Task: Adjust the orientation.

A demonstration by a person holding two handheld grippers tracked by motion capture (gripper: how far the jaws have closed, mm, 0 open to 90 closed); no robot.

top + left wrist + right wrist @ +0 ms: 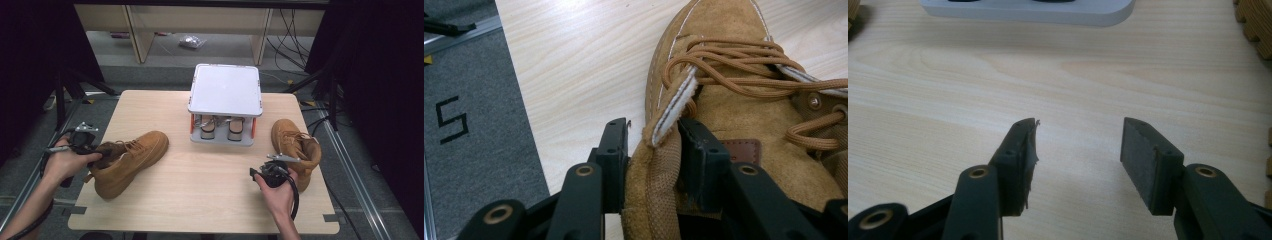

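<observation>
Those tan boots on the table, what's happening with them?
A person works at a wooden table with a gripper in each hand. The left gripper has its jaws around the collar of the left boot, one inside and one outside, with the pads against the suede. The right gripper is open over bare wood, next to the right boot. A white two-level rack holding another pair stands at the back.

Two tan boots on our table, a gripper at each

We hold the left gripper (pixel 95 156) at the collar of the left boot (pixel 129 160), which lies tilted on the wooden table (pixel 210 190). Our right gripper (pixel 272 172) hovers just beside the right boot (pixel 295 145). A white-lidded rack (pixel 225 90) stands behind, between them.
</observation>
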